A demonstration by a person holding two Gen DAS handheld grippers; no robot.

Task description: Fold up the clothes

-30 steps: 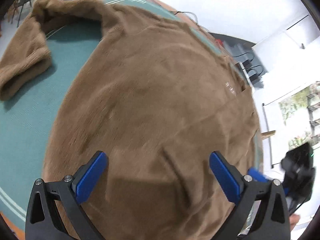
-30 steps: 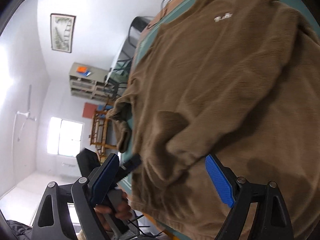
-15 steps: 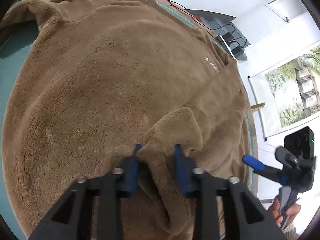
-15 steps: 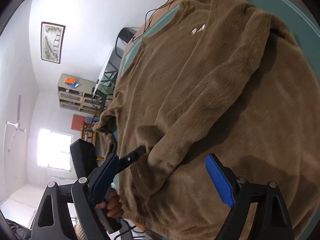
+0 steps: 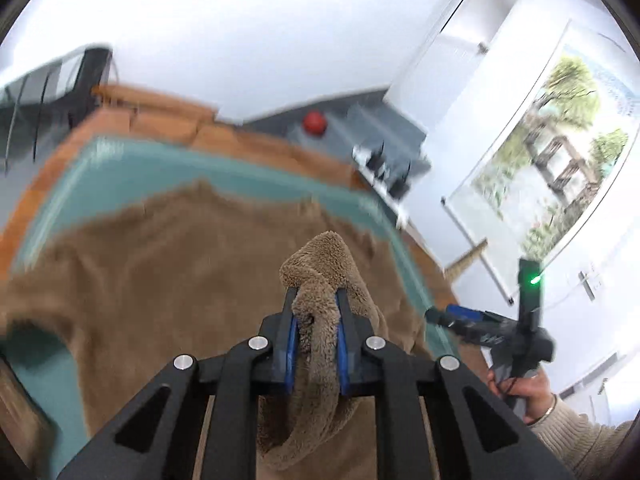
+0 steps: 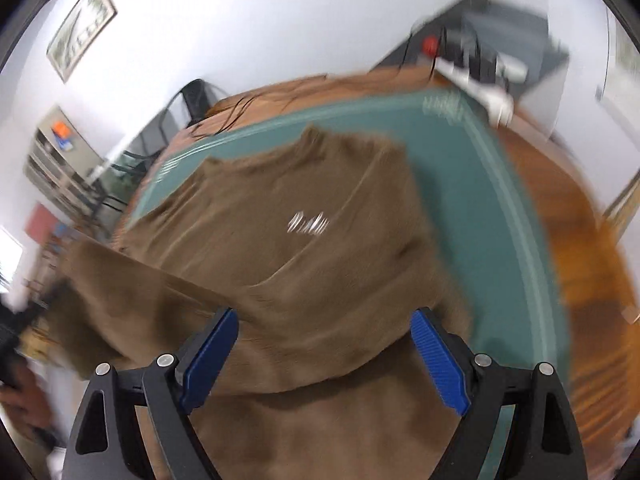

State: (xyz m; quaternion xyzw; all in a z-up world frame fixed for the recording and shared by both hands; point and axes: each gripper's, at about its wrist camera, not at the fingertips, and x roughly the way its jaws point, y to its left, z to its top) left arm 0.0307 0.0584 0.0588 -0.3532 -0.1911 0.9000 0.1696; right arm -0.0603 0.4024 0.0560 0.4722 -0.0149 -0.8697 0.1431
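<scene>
One brown sweater [image 5: 168, 280] lies on one teal mat [image 5: 256, 176], which covers one wooden table [image 5: 256, 148]. Two grippers: the left [image 5: 315, 312] at lower centre, the right [image 6: 324, 352]. Two framed pictures [image 5: 560, 152] on the walls. One red ball [image 5: 315, 122] at upper centre. One shelf unit [image 6: 60, 160] at left.

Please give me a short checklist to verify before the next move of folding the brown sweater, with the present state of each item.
1. Left hand-held gripper grips the sweater sleeve: ok, its jaws have just been closing and the pads now press on the fleece.
2. Right hand-held gripper free: ok, jaws wide open, nothing pinched.
3. Sweater body lies on the green mat: ok.
4. Sweater body flat, without wrinkles: cannot tell, the pictures are blurred.
5. Where the lifted sleeve should land is free: cannot tell.
</scene>
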